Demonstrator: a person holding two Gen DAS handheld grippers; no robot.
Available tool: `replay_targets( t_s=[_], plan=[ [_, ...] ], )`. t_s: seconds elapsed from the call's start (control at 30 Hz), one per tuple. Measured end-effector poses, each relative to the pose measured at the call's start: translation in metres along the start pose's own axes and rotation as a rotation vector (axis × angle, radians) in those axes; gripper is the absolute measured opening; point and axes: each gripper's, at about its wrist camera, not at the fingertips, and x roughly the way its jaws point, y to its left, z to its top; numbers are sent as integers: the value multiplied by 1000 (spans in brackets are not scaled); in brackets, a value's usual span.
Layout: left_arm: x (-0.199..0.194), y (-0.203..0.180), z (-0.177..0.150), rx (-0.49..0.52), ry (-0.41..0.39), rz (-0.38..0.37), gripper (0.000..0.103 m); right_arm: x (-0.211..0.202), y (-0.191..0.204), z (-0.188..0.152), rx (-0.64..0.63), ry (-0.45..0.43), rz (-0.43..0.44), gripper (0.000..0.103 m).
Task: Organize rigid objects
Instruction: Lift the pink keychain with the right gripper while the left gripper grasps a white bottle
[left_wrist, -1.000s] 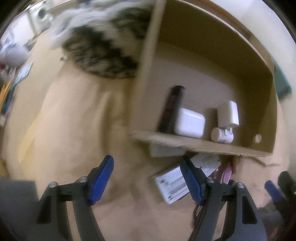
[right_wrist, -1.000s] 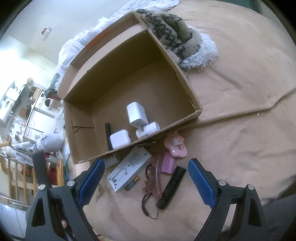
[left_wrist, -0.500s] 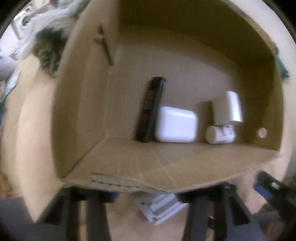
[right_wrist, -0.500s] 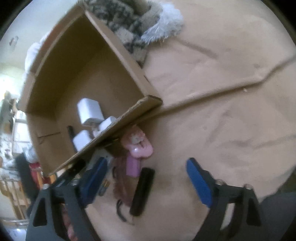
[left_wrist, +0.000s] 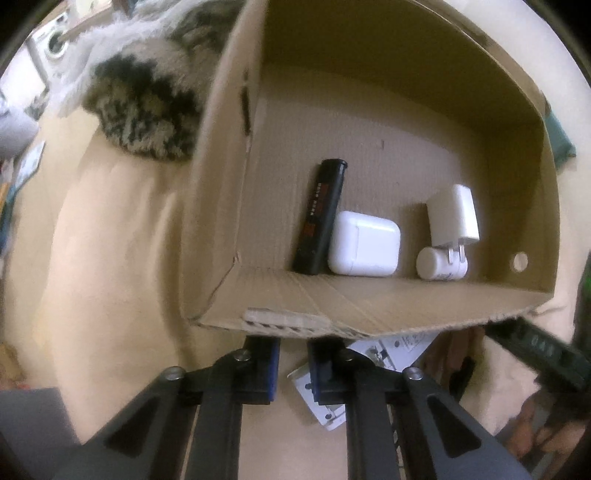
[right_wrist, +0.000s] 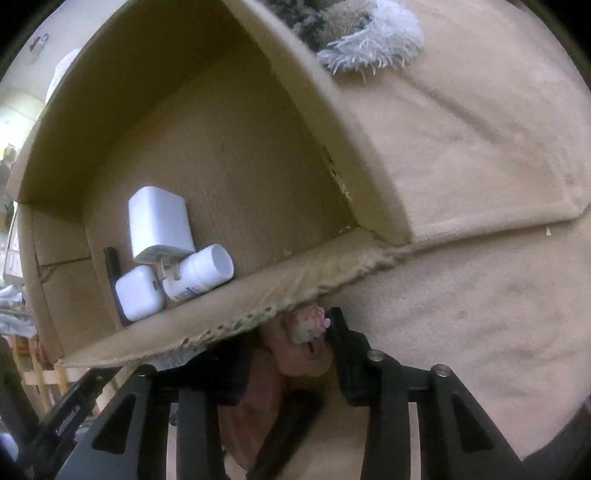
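Note:
A cardboard box (left_wrist: 369, 306) lies on a tan blanket and holds a black remote (left_wrist: 320, 218), a white case (left_wrist: 364, 243), a white charger (left_wrist: 452, 216) and a white bottle (left_wrist: 439, 264). My left gripper (left_wrist: 293, 360) is narrowed just under the box's near wall, with a white flat device (left_wrist: 388, 350) right of its fingers. My right gripper (right_wrist: 291, 354) is closed around a pink toy (right_wrist: 306, 332) below the box's near edge (right_wrist: 258, 295). A black flashlight (right_wrist: 291, 432) lies under it.
A furry black-and-white cushion (left_wrist: 144, 107) lies left of the box; it also shows in the right wrist view (right_wrist: 354, 37). The tan blanket (right_wrist: 480, 184) spreads to the right. The right gripper's body (left_wrist: 535, 350) shows at the left view's right edge.
Both grippers moved forward to the box's near wall and closed in. The right gripper's fingers came together on the pink toy; the left gripper's fingers narrowed beside the white device.

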Motion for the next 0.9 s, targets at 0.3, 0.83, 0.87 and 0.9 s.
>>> replay_targets(
  t_s=[0.3, 0.83, 0.87, 0.9],
  plan=[
    [-5, 44, -2, -123, 26, -108, 14, -35, -13, -18, 78, -28, 24, 39],
    [19, 10, 4, 53, 4, 111, 47, -55, -10, -31, 44, -60, 101, 39],
    [20, 12, 4, 61, 2, 109, 45, -64, -18, -32, 42, -60, 102, 39],
    [20, 13, 3, 64, -1, 103, 45, -66, -16, -32, 39, -61, 102, 39]
  ],
)
